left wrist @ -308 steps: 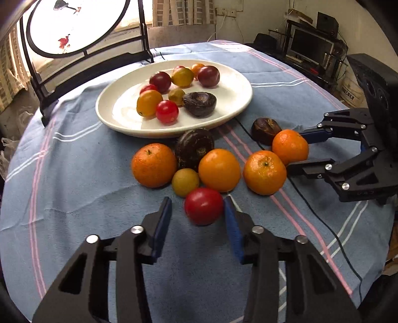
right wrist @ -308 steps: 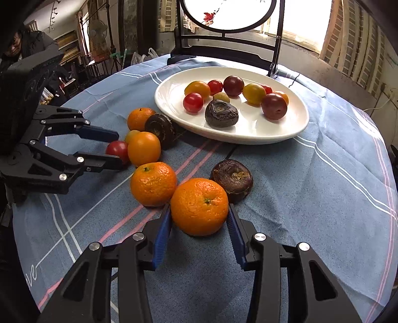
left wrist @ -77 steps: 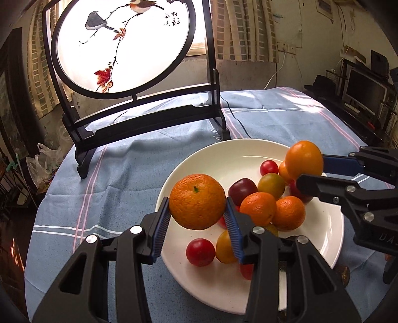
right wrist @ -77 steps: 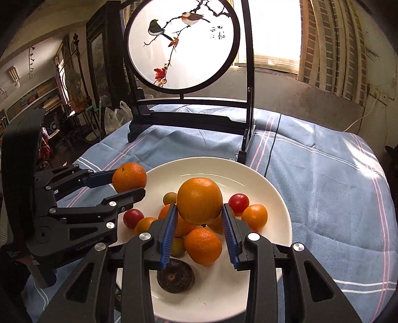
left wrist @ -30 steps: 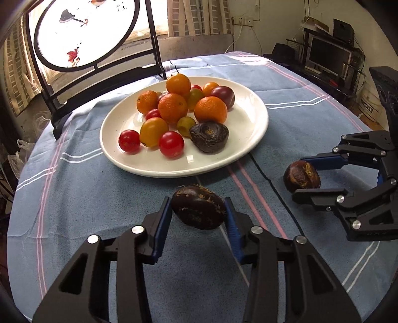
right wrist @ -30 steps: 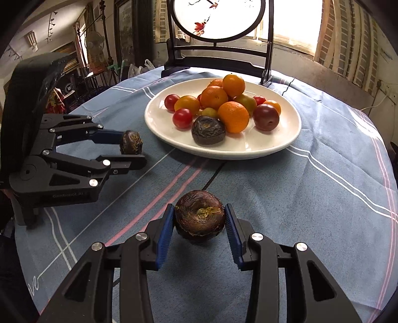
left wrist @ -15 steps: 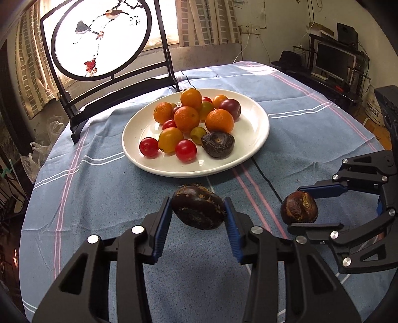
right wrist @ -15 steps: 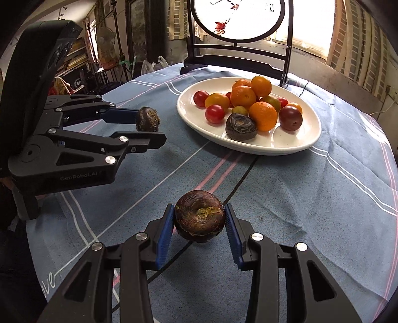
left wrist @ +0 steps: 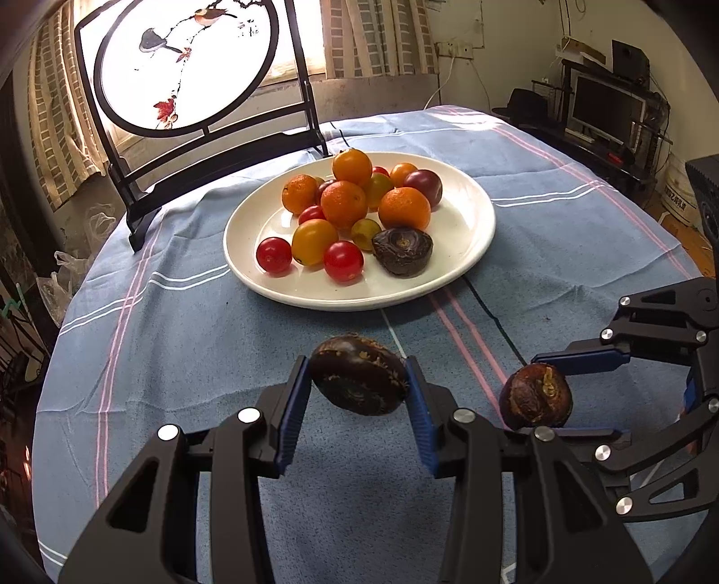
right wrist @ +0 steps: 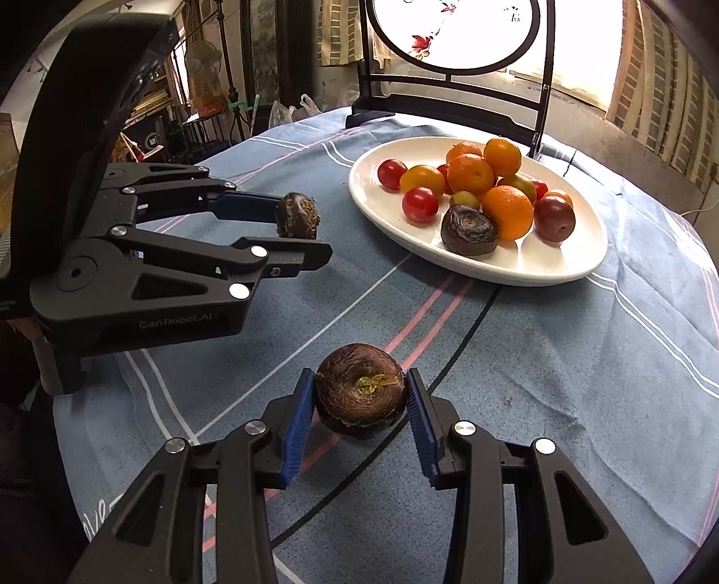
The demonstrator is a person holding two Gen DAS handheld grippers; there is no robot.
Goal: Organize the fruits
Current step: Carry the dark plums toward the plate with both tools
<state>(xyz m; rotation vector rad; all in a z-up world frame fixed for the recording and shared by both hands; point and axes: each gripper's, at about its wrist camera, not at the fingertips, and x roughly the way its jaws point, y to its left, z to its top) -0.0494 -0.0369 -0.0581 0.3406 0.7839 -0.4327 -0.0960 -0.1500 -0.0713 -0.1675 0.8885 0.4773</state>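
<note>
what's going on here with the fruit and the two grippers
A person is sorting fruit onto a white plate with two handheld grippers. The left gripper holds one dark wrinkled fruit above the blue tablecloth; the right gripper holds another. Oranges, tomatoes and a third dark fruit already sit on the plate.

Probably a home living room: clothed round table [left wrist: 179,341], curtained window [left wrist: 373,36], painted screen [left wrist: 184,67], monitor [left wrist: 604,105].
</note>
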